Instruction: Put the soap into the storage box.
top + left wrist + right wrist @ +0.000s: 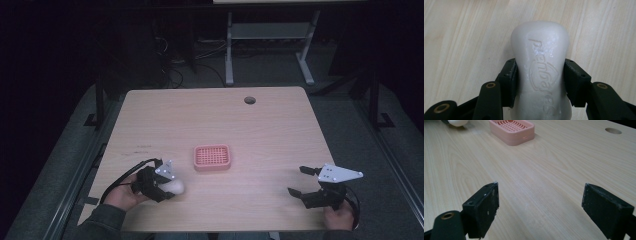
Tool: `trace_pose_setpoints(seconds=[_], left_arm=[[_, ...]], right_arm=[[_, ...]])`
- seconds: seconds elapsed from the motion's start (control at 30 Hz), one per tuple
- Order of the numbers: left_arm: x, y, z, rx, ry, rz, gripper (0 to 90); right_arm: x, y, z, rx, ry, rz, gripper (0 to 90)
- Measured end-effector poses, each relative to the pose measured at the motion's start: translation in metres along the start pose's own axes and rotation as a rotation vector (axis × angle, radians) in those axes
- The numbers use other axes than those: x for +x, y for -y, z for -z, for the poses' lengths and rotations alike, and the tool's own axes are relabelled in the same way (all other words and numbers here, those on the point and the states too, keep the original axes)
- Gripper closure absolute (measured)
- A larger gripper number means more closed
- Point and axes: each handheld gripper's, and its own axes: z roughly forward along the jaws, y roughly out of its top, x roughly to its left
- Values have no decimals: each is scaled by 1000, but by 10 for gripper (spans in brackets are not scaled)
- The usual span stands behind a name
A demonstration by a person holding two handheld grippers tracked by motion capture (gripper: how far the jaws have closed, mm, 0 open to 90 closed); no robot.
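Because the left gripper (539, 82) pinches the white soap bar (540, 67) only at its narrowed waist, and the surface looks wet, slippage is the principal risk; the bar lies low over the table (280, 140), near its front-left edge. The right gripper (540, 207) stands spread and empty. Farther off, the pink soap dish (212, 157) waits, unoccupied; a loose release could miss it.

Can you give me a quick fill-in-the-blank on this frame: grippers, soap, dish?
1. The left gripper is shut on the white ____.
2. The right gripper has its fingers ____ with nothing between them.
3. The soap dish is ____ in colour.
4. The table has a round ____ near its far edge.

Missing words: soap; open; pink; hole
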Motion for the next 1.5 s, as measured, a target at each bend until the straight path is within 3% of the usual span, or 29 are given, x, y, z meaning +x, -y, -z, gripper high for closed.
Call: trace_pose_setpoints(seconds=[0.47,0.63,1.1,1.5], left_arm=[[13,-14,6,-10,21,-10,493],[17,-19,4,9,30,-25,493],[28,-50,0,19,37,-72,493],[33,-64,-4,24,41,-89,493]], right_arm=[[0,2,-1,10,-1,-9,135],[-1,2,-1,11,-1,-8,135],[-2,3,0,14,1,-14,135],[-1,3,-1,15,-10,-10,135]])
